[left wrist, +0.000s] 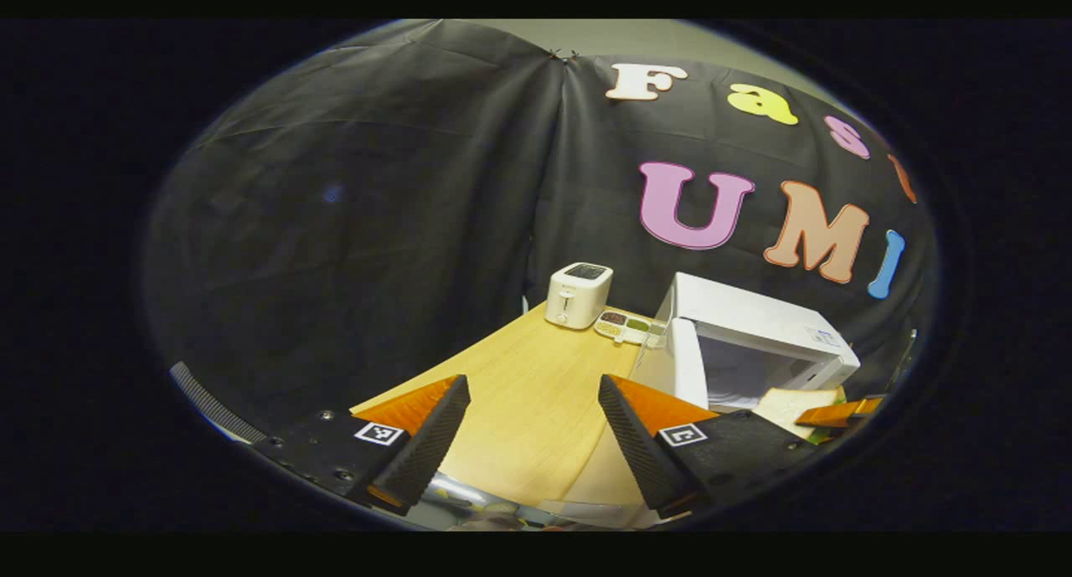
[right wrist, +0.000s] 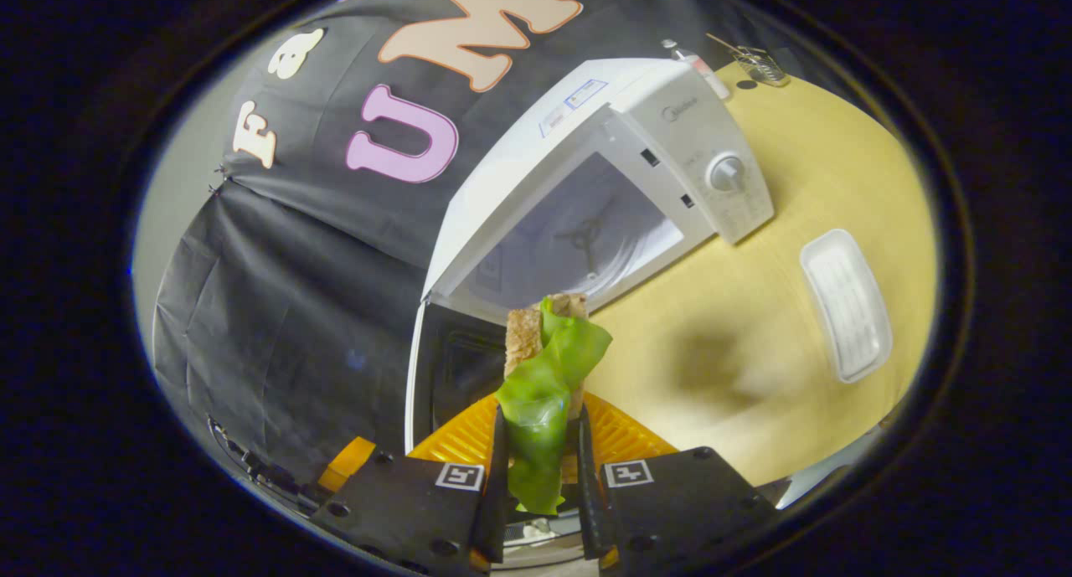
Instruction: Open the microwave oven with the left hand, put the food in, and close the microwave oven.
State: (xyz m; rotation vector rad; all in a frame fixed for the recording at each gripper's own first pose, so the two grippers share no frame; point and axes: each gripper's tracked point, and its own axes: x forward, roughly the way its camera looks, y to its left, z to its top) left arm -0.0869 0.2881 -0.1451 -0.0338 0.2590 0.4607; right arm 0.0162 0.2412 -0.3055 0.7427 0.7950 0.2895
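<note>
Sandwich (right wrist: 536, 368), bread with a green leaf, is clamped upright between the right gripper (right wrist: 540, 476) fingers, held above the counter (right wrist: 754, 351) just in front of the microwave (right wrist: 586, 192). Microwave door (right wrist: 452, 368) stands open, cavity exposed. White tray (right wrist: 844, 304) lies on the counter to the right of the microwave, apart from it. Left gripper (left wrist: 532, 443) hangs over the counter's near edge, fingers spread wide, nothing between them. Beyond it: toaster (left wrist: 578, 295), a divided dish (left wrist: 624, 326) beside it.
</note>
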